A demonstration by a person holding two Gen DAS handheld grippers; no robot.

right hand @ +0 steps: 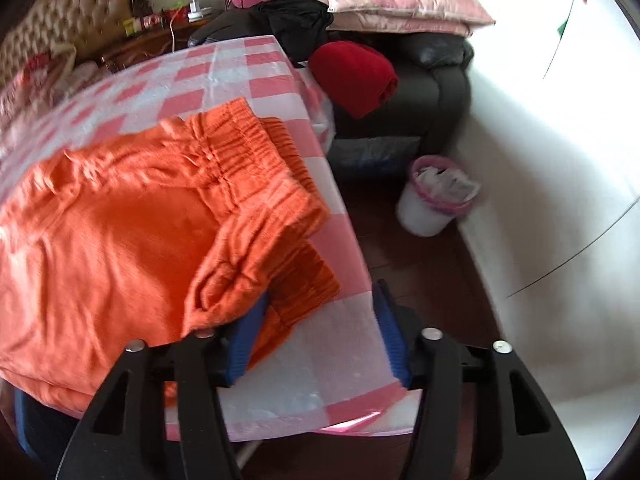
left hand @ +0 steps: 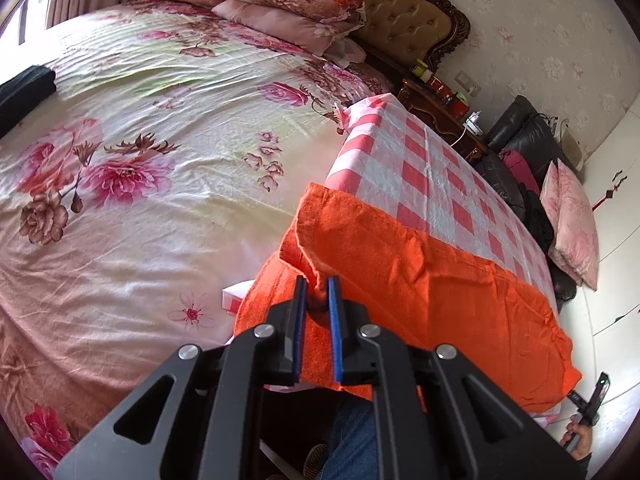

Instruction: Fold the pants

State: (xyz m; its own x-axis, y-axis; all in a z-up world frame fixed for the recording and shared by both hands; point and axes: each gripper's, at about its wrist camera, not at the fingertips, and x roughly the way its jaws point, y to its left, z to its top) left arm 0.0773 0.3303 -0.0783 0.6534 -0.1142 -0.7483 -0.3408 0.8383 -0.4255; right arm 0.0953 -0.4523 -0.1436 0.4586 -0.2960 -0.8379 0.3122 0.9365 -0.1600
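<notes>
Left tool (left hand: 318,286) clamped on orange pants (left hand: 400,280), right tool (right hand: 320,300) apart, over checkered table (right hand: 224,76) beside floral bed (left hand: 140,160).

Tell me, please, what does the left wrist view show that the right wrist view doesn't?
Only the left wrist view shows the floral bed and the left gripper shut on the pants. Only the right wrist view shows the waistband, the bin, a red bundle and the open right gripper. Both show the pants, checked table and headboard.

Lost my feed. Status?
Left gripper shut on orange pants. Right gripper open at the waistband. Pants on checkered table. Nothing in the way.
</notes>
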